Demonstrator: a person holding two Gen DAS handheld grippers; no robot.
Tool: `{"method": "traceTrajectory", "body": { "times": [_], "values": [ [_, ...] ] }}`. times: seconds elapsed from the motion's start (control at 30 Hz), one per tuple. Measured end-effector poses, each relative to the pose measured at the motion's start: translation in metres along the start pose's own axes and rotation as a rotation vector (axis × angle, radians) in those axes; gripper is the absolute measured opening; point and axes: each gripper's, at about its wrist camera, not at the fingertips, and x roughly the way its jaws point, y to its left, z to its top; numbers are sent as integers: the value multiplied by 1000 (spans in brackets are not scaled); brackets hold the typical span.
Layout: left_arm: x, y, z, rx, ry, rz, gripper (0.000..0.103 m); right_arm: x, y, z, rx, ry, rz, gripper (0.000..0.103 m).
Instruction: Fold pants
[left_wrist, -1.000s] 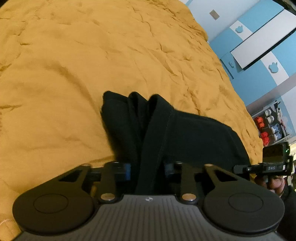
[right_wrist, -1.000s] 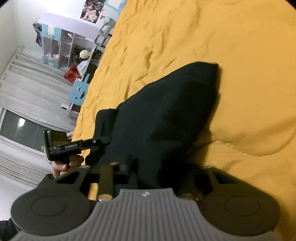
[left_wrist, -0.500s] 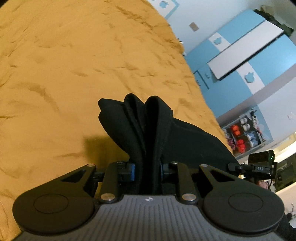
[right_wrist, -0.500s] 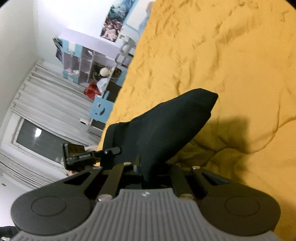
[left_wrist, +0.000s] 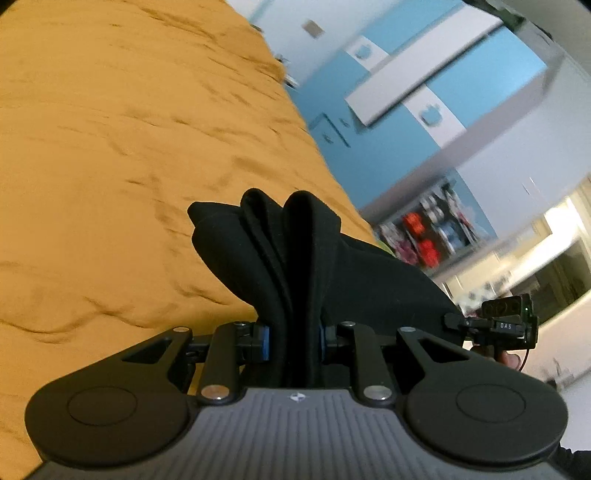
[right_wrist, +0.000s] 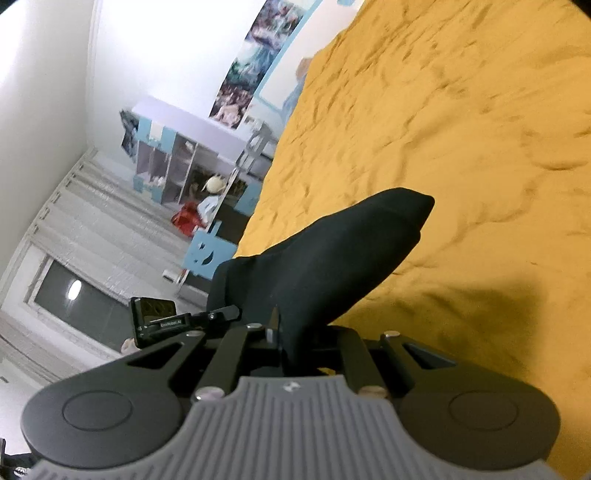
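Observation:
The black pants (left_wrist: 280, 254) are folded into thick layers and held up above the orange bedspread (left_wrist: 110, 147). My left gripper (left_wrist: 293, 341) is shut on one bunched end of them. My right gripper (right_wrist: 299, 339) is shut on the other end of the pants (right_wrist: 332, 251), which stick out forward over the bedspread (right_wrist: 461, 147). Each gripper shows in the other's view: the right one in the left wrist view (left_wrist: 495, 325), the left one in the right wrist view (right_wrist: 166, 317). The fingertips are hidden by the cloth.
A blue and white wardrobe (left_wrist: 424, 92) stands past the bed's far edge in the left wrist view. A shelf unit (right_wrist: 192, 170), a blue chair (right_wrist: 207, 254) and a curtained window (right_wrist: 74, 295) lie beyond the bed in the right wrist view.
Both grippers have lifted the pants off the bedspread and tilted upward; more of the room shows now. The jaws have closed tighter on the cloth.

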Motion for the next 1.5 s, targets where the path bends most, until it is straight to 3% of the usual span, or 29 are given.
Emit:
{"method": "traceTrajectory", "body": {
  "times": [0.33, 0.53, 0.67, 0.8, 0.9, 0.97, 1.07, 1.17, 1.23, 1.33, 1.37, 1.5],
  "values": [
    [124, -76, -13, 44, 127, -124, 24, -161, -33, -36, 47, -122, -162, 5],
    [191, -108, 5, 32, 154, -161, 24, -232, -66, -13, 61, -173, -223, 5],
    [223, -112, 19, 9, 161, -167, 24, -256, -94, 17, 69, -179, -243, 5],
    [261, -101, 27, -35, 197, -112, 25, -262, -132, 46, 96, -163, -249, 5],
    [293, -89, 25, -63, 247, -11, 26, -245, -161, 56, 124, -136, -295, 5],
    [309, -77, 19, -86, 280, 58, 34, -229, -181, 56, 143, -105, -359, 8],
    [305, -58, 14, -123, 263, 62, 40, -230, -201, 48, 153, -85, -472, 34],
    [282, -54, 17, -96, 223, 106, 47, -251, -200, 34, 116, -92, -536, 35],
    [264, -65, 22, -16, 189, 195, 49, -263, -191, 28, 75, -99, -589, 37],
    [236, -100, 26, 138, 70, 408, 43, -276, -165, 23, -7, -123, -704, 35],
    [226, -116, 23, 189, 24, 422, 43, -277, -152, 23, -49, -144, -732, 35],
    [220, -174, -4, 348, -39, 274, 44, -255, -104, 16, -180, -201, -662, 33]
  ]
}}
